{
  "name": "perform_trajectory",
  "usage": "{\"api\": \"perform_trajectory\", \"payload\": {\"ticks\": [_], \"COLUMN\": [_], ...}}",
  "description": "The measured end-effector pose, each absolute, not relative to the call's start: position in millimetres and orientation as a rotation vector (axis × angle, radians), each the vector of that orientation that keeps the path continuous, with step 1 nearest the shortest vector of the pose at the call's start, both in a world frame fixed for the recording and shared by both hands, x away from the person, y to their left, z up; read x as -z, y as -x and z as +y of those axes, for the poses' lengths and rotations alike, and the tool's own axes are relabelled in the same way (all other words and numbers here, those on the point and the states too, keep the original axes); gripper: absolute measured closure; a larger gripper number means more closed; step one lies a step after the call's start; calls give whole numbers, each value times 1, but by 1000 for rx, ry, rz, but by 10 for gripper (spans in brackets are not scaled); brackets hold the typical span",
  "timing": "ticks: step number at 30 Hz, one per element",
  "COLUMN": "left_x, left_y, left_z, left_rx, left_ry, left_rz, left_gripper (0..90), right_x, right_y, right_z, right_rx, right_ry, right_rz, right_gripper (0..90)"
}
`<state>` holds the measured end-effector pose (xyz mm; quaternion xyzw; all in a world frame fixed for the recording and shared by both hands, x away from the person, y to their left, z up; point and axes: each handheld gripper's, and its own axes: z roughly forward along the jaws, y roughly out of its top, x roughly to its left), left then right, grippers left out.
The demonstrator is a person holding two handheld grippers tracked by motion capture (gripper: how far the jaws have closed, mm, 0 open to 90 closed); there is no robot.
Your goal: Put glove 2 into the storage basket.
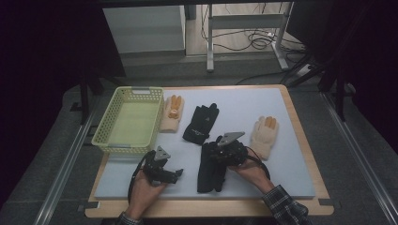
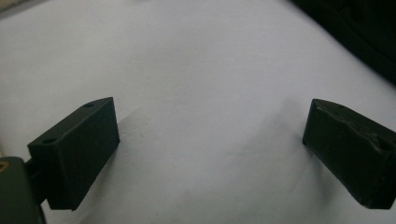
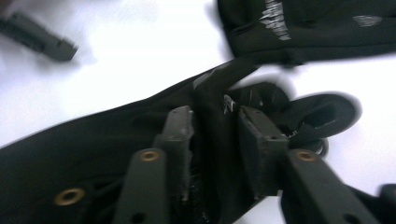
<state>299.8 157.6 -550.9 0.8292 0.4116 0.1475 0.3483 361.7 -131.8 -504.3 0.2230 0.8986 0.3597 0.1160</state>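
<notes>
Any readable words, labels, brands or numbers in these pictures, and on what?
No text can be read.
Far black glove: pale printing near its cuff, too blurred to read.
Near black glove: small pale mark, unreadable.
Basket, cream gloves: no lettering visible.

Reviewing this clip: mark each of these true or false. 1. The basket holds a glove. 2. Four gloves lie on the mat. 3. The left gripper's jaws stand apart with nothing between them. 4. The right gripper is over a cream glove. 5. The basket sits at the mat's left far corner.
1. False: the basket shows no glove inside.
2. True: two cream, two black.
3. True: the left gripper is over bare mat.
4. False: the right gripper straddles a fold of the near black glove.
5. True.
</notes>
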Motion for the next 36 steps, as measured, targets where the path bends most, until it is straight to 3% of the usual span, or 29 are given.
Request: {"api": "perform_trajectory", "payload": {"ticks": [4, 10, 14, 24, 36], "left_x": [551, 551, 551, 551, 551], "left_y": [-300, -300, -300, -300, -300], "left_z": [158, 157, 157, 157, 157], "left_rx": [-382, -381, -381, -381, -381], "left_ry": [-2149, -2144, -2145, -2146, -2146], "left_rz": [1067, 1071, 1071, 1070, 1070], "left_gripper": [39, 39, 39, 39, 39], "right_x": [496, 508, 520, 525, 502], "right_y": [-363, -362, -361, -357, -385], "right_z": [-151, -177, -175, -163, -152], "right_rx": [-1072, -1050, -1022, -1036, -1079], "right_ry": [-763, -920, -924, -879, -888], "right_rz": [2568, 2558, 2589, 2599, 2526], "right_gripper": [577, 766, 790, 785, 583]}}
